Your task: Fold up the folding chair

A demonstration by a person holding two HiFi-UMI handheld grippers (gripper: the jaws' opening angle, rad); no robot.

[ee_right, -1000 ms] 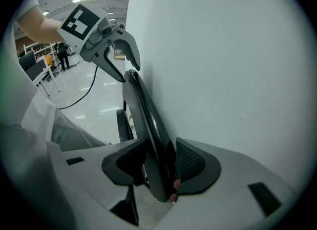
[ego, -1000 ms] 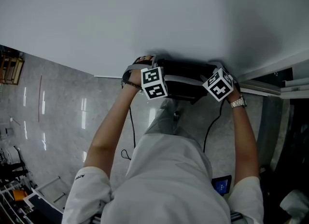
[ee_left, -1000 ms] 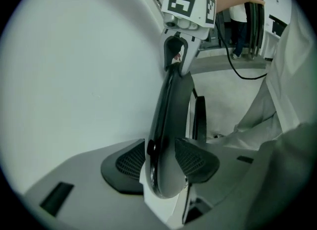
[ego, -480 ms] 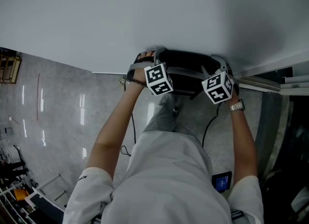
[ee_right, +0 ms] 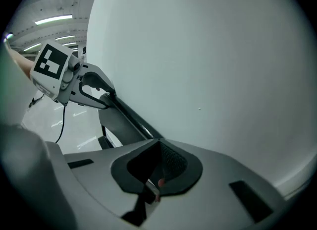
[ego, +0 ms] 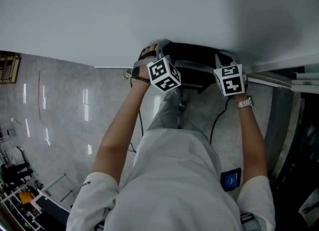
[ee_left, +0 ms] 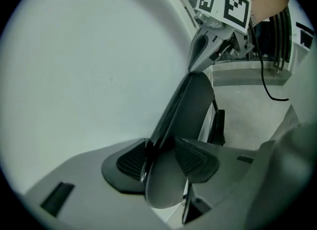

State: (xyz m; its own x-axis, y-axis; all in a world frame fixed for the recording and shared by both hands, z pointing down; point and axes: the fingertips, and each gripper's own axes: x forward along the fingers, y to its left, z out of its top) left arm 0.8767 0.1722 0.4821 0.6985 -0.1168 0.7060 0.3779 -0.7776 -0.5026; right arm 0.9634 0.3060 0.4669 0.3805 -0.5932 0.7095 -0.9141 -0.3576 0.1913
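Observation:
The black folding chair (ego: 192,58) stands against the white wall (ego: 149,16), in front of the person. My left gripper (ego: 153,53) is at the left end of the chair's top edge, and its pads are shut on the chair's dark back panel (ee_left: 190,110). My right gripper (ego: 225,59) sits at the right end of the same edge. In the right gripper view the chair's black top bar (ee_right: 131,120) runs straight in between my right gripper's (ee_right: 156,162) pads, which grip it. Each gripper view shows the other gripper at the far end of the bar.
Grey polished floor (ego: 60,110) spreads out to the left. A black cable (ego: 217,125) hangs by the person's right arm. A metal rail and dark fixtures (ego: 294,90) stand at the right. A rack with orange parts (ego: 20,190) is at the lower left.
Both hands shifted a little with the chair's top edge. Both marker cubes have rolled; the right cube now faces the camera squarely. Both grippers remain at the ends of the top edge.

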